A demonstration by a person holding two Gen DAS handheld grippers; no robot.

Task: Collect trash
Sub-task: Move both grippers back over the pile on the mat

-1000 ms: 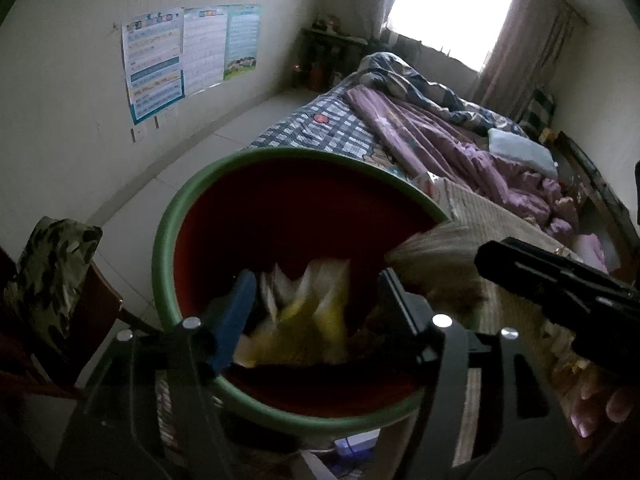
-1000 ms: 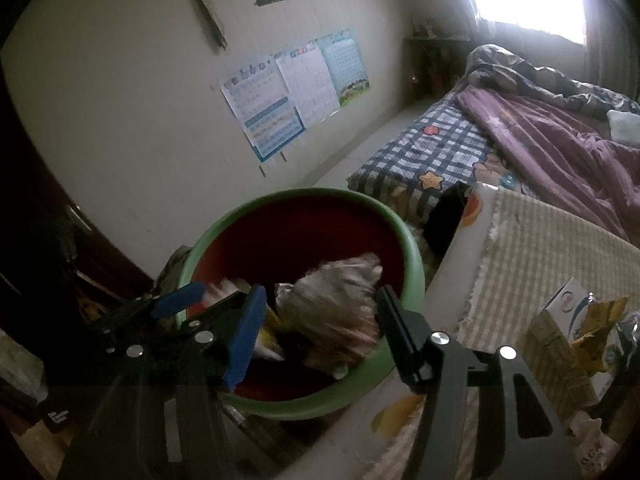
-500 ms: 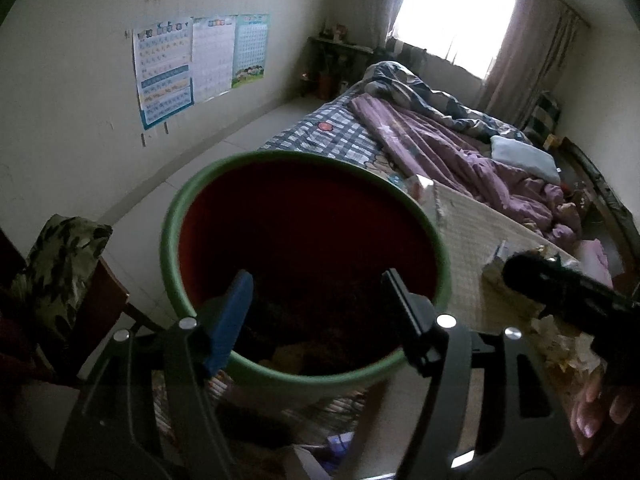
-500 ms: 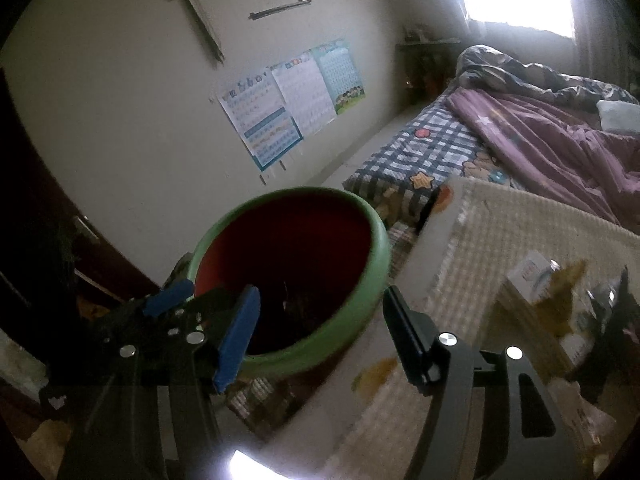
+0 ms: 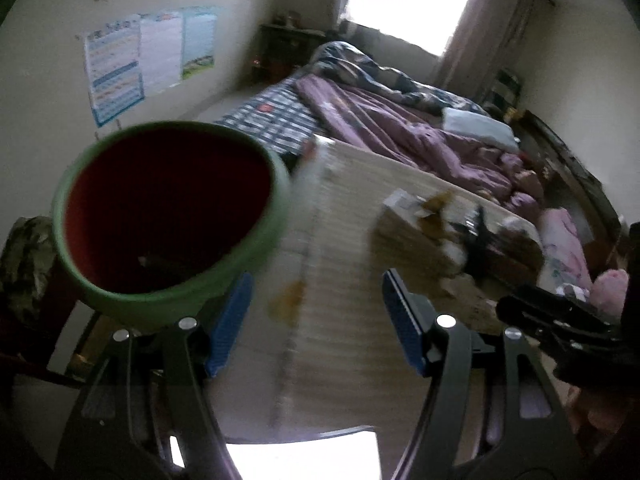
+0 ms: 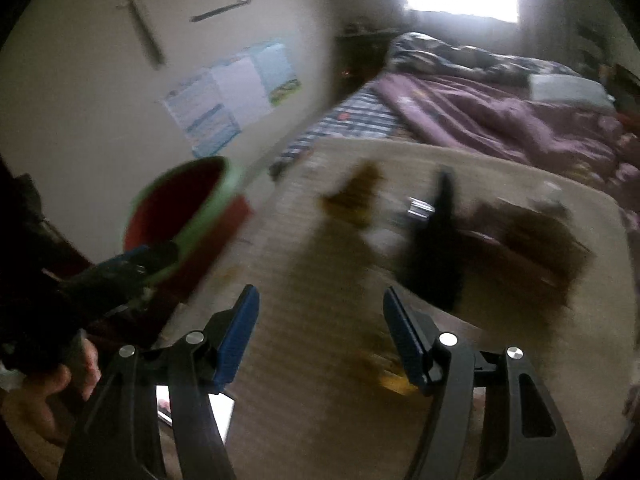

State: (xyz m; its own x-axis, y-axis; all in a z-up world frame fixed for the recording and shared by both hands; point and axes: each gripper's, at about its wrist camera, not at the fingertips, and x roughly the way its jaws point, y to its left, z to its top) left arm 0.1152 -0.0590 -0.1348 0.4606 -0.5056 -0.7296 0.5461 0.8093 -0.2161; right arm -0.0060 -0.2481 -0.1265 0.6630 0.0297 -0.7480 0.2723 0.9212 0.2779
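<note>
A green bin (image 5: pixel 168 300) with a red inside stands at the left edge of the table, dark scraps at its bottom. My left gripper (image 5: pixel 316 320) is open and empty over the beige woven mat (image 5: pixel 340 216), just right of the bin. My right gripper (image 6: pixel 320 332) is open too, nothing between its blue pads, above the mat. Ahead of it lies blurred trash: a yellow wrapper (image 6: pixel 356 196), a black object (image 6: pixel 436 236) and a brown heap (image 6: pixel 536 236). The left wrist view shows the same trash pile (image 5: pixel 432 232) to the right, with the right gripper (image 5: pixel 560 320) near it.
A bed with a purple quilt (image 5: pixel 400 128) and a checked sheet fills the room behind the table. Posters (image 5: pixel 140 56) hang on the left wall. A camouflage cloth (image 5: pixel 24 264) lies on a chair left of the bin. A hand (image 6: pixel 52 384) grips the left tool.
Both grippers let their trash fall into the bin, a yellow wrapper from the left and crumpled paper from the right, then swung right, away from the bin and over the mat.
</note>
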